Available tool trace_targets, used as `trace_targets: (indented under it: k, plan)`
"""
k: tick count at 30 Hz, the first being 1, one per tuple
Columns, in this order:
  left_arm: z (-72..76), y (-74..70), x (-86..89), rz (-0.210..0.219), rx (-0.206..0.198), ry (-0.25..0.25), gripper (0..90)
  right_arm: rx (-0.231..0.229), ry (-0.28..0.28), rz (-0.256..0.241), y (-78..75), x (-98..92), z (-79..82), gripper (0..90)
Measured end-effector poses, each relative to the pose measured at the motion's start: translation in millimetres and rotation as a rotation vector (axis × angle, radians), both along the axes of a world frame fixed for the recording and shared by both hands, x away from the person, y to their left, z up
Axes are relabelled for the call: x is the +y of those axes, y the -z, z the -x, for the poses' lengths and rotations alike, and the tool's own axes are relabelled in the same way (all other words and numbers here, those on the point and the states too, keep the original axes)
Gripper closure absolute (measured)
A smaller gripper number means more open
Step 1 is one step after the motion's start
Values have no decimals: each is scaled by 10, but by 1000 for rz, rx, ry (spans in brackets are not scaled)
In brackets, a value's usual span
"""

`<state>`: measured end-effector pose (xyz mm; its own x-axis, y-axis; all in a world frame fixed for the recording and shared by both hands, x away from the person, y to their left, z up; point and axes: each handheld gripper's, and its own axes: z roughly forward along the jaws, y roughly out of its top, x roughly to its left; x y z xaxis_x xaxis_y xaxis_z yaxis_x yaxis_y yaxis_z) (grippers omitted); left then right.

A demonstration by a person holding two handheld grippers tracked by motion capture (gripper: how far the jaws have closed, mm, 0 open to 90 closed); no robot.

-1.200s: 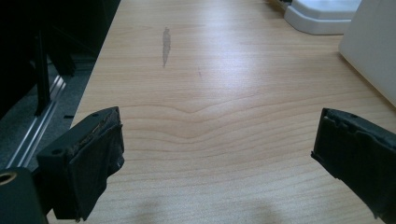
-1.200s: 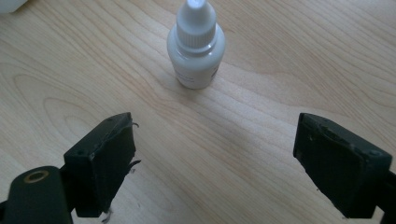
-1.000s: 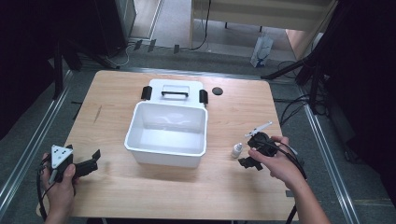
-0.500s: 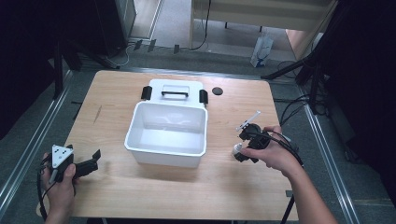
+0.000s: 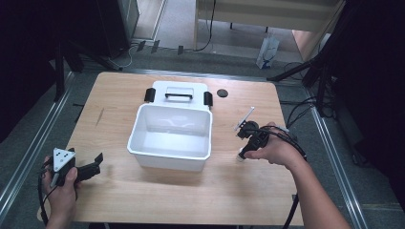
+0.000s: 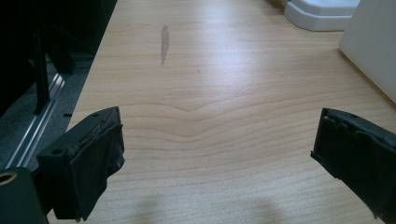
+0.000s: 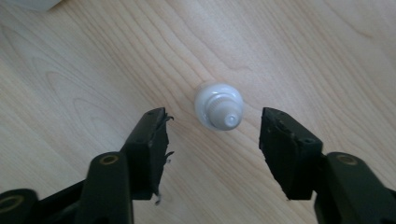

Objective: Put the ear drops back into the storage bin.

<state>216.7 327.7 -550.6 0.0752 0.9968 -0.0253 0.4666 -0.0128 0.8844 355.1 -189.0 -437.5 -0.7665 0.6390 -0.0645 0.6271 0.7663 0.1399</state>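
Pale wood is what you are working on: the desk (image 5: 143, 205) carries a white plastic bin (image 5: 170, 131) at its middle, open at the top, with its white lid (image 5: 177, 92) lying just behind it, touching or nearly touching the bin's far wall. The lid has a black handle and a black latch at either end. A small dark round disc (image 5: 222, 93) sits on the desk just beside the lid's right end. From the high view, your left hand (image 5: 64, 188) holds the left tongs (image 5: 98, 160) low at the near left corner, well apart from the bin, jaws pointing toward it. Your right hand (image 5: 272, 150) holds the right tongs (image 5: 241, 155) to the right of the bin, tilted down at the desk, with a little white thing at their tips.

In the left gripper view, your left tongs (image 6: 217, 154) stand wide apart over bare wood, nothing between the jaws. A grey smear (image 6: 164, 42) marks the desk farther on, and the bin's white wall (image 6: 371, 51) shows at the right edge.

In the right gripper view, your right tongs (image 7: 212, 135) are apart, looking almost straight down. The small white bottle (image 7: 219, 107) stands upright on the desk between the jaws and slightly beyond them, touching neither. It has a round body, a ribbed collar and a narrow nozzle tip facing the camera.
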Motion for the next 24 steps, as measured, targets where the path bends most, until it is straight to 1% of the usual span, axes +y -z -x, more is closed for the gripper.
trace_targets:
  k: [1, 4, 6, 7, 12, 13, 17, 18, 20, 21, 24]
  plan:
    - [0, 0, 0, 0, 0, 0, 27, 0, 0, 0, 0, 0, 0, 438]
    - [-1, 0, 0, 1, 1, 0, 27, 34, 4, 14, 50, 30, -44, 541]
    - [-1, 0, 1, 1, 2, 1, 27, 42, 6, 19, 56, 33, -55, 555]
    - [-2, 0, 1, 1, 2, 1, 27, 43, 13, 21, 72, 37, -74, 609]
    - [-3, -1, 1, 1, 4, 2, 27, 47, 12, 27, 93, 38, -105, 653]
    - [-4, 0, 0, 1, 4, 1, 27, 43, 17, 35, 102, 44, -110, 668]
    - [-4, 0, 0, 1, 4, 1, 27, 37, 18, 43, 114, 52, -111, 677]
    - [-4, 0, 0, 1, 4, 1, 27, 36, 18, 40, 123, 56, -110, 682]
    - [-4, 0, -1, 0, 4, 1, 27, 30, 9, 53, 134, 56, -117, 700]
    - [-4, 0, -1, -1, 4, 1, 27, 36, 11, 51, 146, 56, -123, 703]
    - [-5, 0, -1, -1, 5, 1, 27, 35, 15, 44, 144, 54, -127, 716]
